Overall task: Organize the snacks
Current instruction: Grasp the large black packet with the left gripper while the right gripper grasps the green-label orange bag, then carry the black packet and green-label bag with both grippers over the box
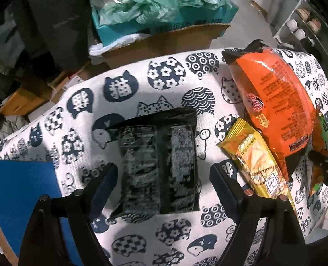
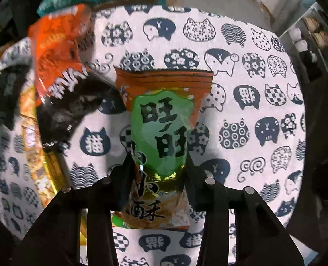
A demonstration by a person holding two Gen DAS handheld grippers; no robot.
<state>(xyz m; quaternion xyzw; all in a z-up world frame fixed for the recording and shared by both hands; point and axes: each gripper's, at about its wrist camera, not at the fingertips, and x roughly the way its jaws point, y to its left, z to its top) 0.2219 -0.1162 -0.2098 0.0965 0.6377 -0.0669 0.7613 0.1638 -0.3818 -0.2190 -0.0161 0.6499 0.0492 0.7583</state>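
Between the wide-spread fingers of the left gripper (image 1: 161, 173) lies a dark seaweed pack (image 1: 158, 166) on the cat-print cloth (image 1: 168, 232), untouched; a gold wafer bar (image 1: 257, 164) and an orange bag (image 1: 279, 102) sit just to its right. Clamped in the right gripper (image 2: 158, 166), a green-orange snack pouch (image 2: 161, 133) points forward.

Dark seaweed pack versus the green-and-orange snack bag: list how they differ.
The dark seaweed pack is blackish and see-through; the green-and-orange snack bag is bright with bold black characters. The seaweed pack lies flat on the cat-print cloth between the open left hand-held gripper; the snack bag is clamped in the right hand-held gripper. Both are sealed snack packets.
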